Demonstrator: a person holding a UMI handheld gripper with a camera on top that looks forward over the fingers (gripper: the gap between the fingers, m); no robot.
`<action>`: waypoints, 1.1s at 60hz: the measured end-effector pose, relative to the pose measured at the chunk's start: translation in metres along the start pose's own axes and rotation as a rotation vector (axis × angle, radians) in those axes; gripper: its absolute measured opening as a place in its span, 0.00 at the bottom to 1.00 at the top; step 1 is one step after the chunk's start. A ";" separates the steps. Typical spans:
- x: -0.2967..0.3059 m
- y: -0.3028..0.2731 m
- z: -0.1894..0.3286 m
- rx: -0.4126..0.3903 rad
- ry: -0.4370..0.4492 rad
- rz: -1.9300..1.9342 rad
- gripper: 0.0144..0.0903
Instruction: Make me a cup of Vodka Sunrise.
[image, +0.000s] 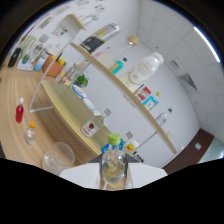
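- A hand-held gripper (114, 172) carries a clear bottle with a green cap (114, 159) tilted over a wooden counter (20, 92); the whole scene leans sharply, so the gripper is evidently rolled to one side.
- The claw appears pinched on the bottle's body, one pale finger (82, 175) at its 9 o'clock and the other at its 3 o'clock, with no gap visible at either side.
- The empty clear glass (57, 157), the likely destination of the drink, stands on the counter at about 9 o'clock from the held bottle, close but apart from it.
- A bottle with a red label (91, 127) stands at roughly 11 o'clock from the gripper, beyond the glass; a red bottle (19, 111) and a small bottle with an orange cap (31, 132) wait farther off at about 10 o'clock.
- Judgement: the green cap seems to be on, so no liquid can flow until it comes off; tipping further would achieve nothing.
- Risk: the bottle is smooth and held at its body, so a steeper tilt could let it slide through the fingers and drop onto the glass.
- Risk: swinging toward 9 o'clock without care could knock the light, empty glass over or off the counter.
- Risk: the held bottle's contents are not readable here, so the wrong ingredient could go in.
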 end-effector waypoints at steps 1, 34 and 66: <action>-0.001 0.003 -0.001 0.001 -0.007 0.068 0.28; -0.101 0.134 0.059 -0.239 -0.167 0.840 0.28; -0.118 0.152 0.047 -0.315 -0.185 0.822 0.29</action>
